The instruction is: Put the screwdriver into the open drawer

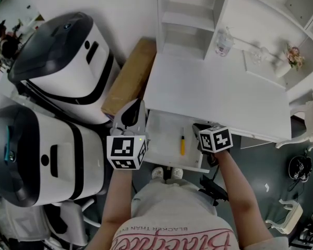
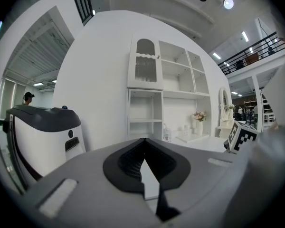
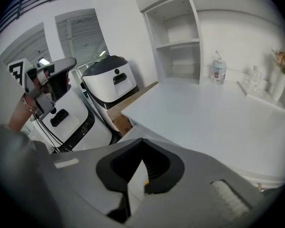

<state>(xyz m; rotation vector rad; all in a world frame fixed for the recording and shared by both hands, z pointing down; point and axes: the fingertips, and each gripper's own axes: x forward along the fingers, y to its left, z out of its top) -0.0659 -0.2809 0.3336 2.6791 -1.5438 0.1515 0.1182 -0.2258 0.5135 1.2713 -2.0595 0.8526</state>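
The screwdriver [image 1: 182, 142] lay in the drawer [image 1: 164, 139]. The left gripper [image 2: 143, 140] and right gripper [image 3: 142, 142] had their jaws together, empty. Placing looked done; only backing away remained.

A white desk [image 1: 214, 92] is seen, with a bottle [image 1: 224, 41] at twelve o'clock and a flower vase [image 1: 291, 57] at two; in its open drawer [image 1: 164, 139] (at seven o'clock) a screwdriver [image 1: 182, 142] is laid.

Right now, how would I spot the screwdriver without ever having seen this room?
Find the big white desk with shelves behind it. Its drawer is pulled open at the front; the screwdriver lies inside, slim, the only yellow-handled thing there.
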